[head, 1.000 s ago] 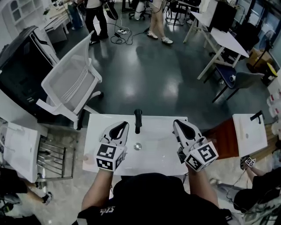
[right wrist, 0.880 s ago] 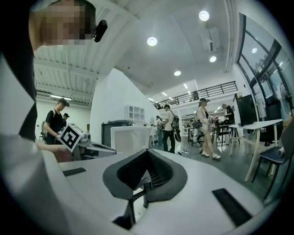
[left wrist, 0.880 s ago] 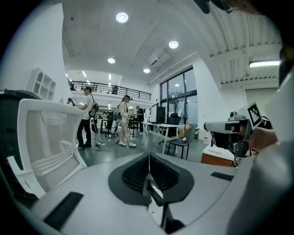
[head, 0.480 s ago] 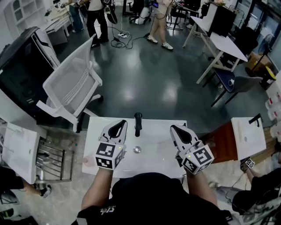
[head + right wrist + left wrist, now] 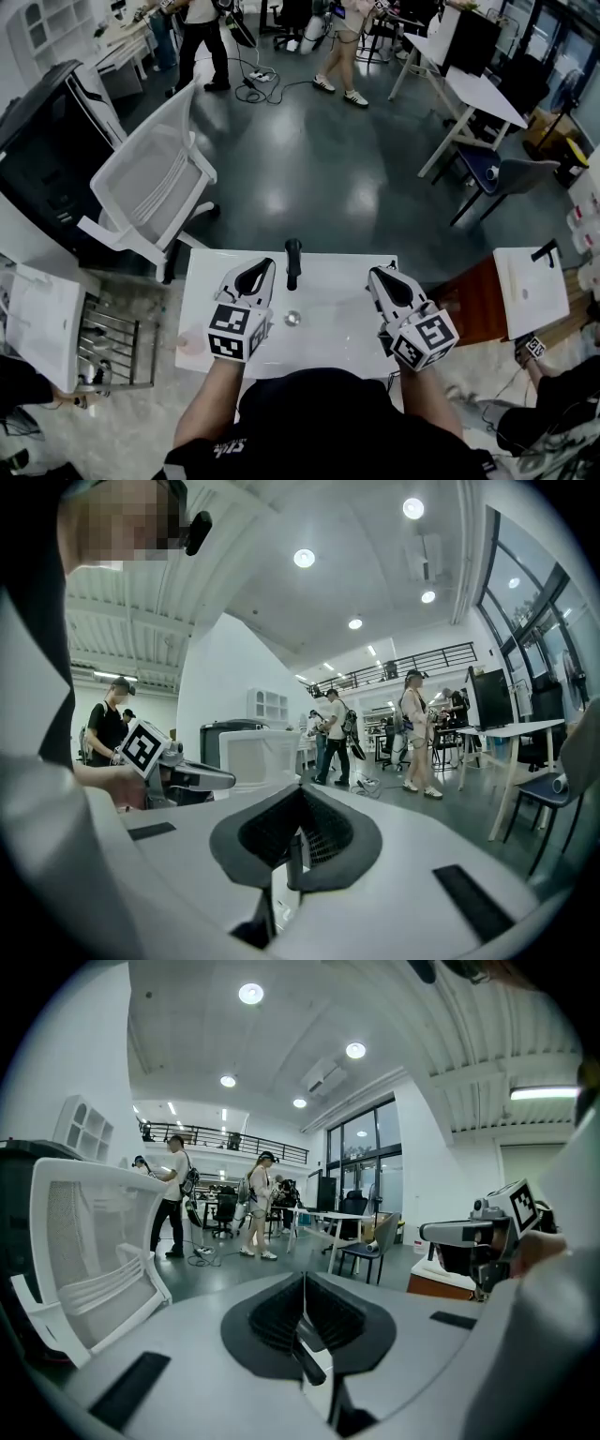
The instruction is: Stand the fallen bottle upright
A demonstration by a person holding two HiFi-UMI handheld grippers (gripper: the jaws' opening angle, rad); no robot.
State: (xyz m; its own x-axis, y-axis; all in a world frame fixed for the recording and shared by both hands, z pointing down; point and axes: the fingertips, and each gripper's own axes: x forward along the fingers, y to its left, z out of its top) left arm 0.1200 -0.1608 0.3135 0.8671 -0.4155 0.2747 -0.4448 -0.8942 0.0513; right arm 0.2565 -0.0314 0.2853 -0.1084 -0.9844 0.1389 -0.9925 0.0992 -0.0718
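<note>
The person wears a black top (image 5: 319, 427), apparently short-sleeved, that fills the bottom centre of the head view. A small white print (image 5: 228, 450) sits near its lower-left edge, too small to read. The left hand-held gripper (image 5: 268, 265) and the right hand-held gripper (image 5: 373, 273) both have a smooth white shell tapering to a point, with a dark teardrop-shaped recess on top. Each carries a white cube with black square markers at its rear: the left cube (image 5: 234, 332) and the right cube (image 5: 425, 339). In the gripper views the recess is ribbed black, and black rectangular slots are set into the pale shell.
</note>
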